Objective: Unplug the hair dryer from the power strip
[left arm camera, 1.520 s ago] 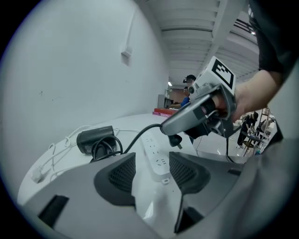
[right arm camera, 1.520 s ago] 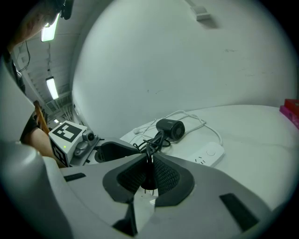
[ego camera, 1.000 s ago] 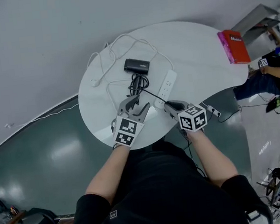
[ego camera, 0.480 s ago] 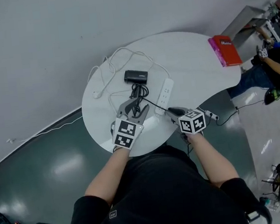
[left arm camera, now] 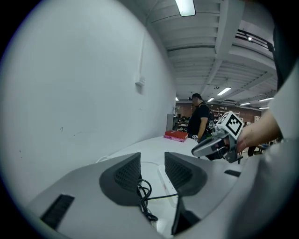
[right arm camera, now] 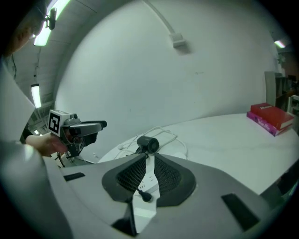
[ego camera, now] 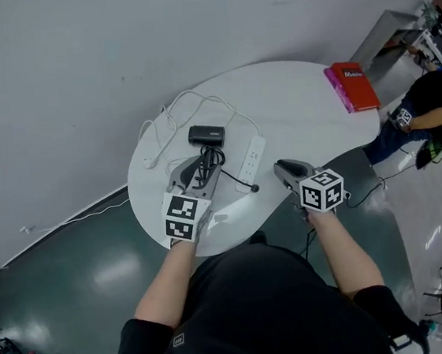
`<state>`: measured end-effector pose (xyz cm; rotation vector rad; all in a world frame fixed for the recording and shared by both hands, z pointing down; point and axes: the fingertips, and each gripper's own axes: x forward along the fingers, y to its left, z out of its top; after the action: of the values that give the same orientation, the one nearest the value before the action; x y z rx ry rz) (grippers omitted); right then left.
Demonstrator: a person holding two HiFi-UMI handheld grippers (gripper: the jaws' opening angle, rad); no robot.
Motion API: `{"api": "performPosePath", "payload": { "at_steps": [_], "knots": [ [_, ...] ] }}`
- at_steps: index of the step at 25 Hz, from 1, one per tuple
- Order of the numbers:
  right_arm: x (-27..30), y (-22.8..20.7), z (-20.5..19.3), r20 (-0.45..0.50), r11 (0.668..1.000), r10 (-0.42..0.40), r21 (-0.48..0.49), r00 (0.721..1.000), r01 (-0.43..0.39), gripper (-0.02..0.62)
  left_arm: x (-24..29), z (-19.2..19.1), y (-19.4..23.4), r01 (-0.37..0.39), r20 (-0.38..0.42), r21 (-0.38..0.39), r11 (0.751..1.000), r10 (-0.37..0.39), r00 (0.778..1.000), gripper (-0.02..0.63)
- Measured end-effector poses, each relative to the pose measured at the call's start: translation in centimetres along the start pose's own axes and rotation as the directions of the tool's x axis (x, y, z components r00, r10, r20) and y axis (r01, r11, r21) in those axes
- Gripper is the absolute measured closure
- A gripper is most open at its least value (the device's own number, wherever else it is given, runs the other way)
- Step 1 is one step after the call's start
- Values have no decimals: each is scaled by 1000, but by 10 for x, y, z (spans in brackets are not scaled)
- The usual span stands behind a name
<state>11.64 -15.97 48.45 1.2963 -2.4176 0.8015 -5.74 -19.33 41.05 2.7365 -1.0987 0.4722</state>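
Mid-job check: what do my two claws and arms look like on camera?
The left claw and the right claw are both grey, with dark mesh-textured pads. Each carries a white cube with black square markers at its back. You wear short black sleeves.

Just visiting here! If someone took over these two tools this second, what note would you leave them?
Left tool: jaws apart, empty, over the coiled cord near the hair dryer.
Right tool: jaws slightly apart, holding nothing, beside the power strip's near end.
Done: the plug lies loose on the table, apparently out of the strip.
Left: likely nothing; just check the plug is fully free.
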Motion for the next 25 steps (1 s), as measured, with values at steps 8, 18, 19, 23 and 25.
{"api": "performPosePath", "payload": {
  "at_steps": [8, 18, 19, 23, 25],
  "knots": [
    [-48, -7, 85, 205, 997, 22, -78, 978, -6, 538, 2, 40, -7, -33, 17, 15, 999, 33, 999, 443],
    [-92, 22, 159, 366, 980, 114, -192, 924, -45, 548, -13, 98, 0, -56, 86, 12, 998, 55, 995, 446],
    [-96, 26, 165, 382, 978, 120, -206, 916, -42, 548, -15, 104, 0, -61, 98, 15, 998, 59, 993, 446],
    [-116, 35, 191, 451, 970, 109, -245, 886, 6, 552, -25, 126, 2, -71, 146, 33, 997, 66, 987, 446],
    [-124, 38, 204, 491, 970, 99, -242, 866, 27, 554, -30, 135, 4, -76, 165, 36, 996, 69, 984, 446]
  ]
}}
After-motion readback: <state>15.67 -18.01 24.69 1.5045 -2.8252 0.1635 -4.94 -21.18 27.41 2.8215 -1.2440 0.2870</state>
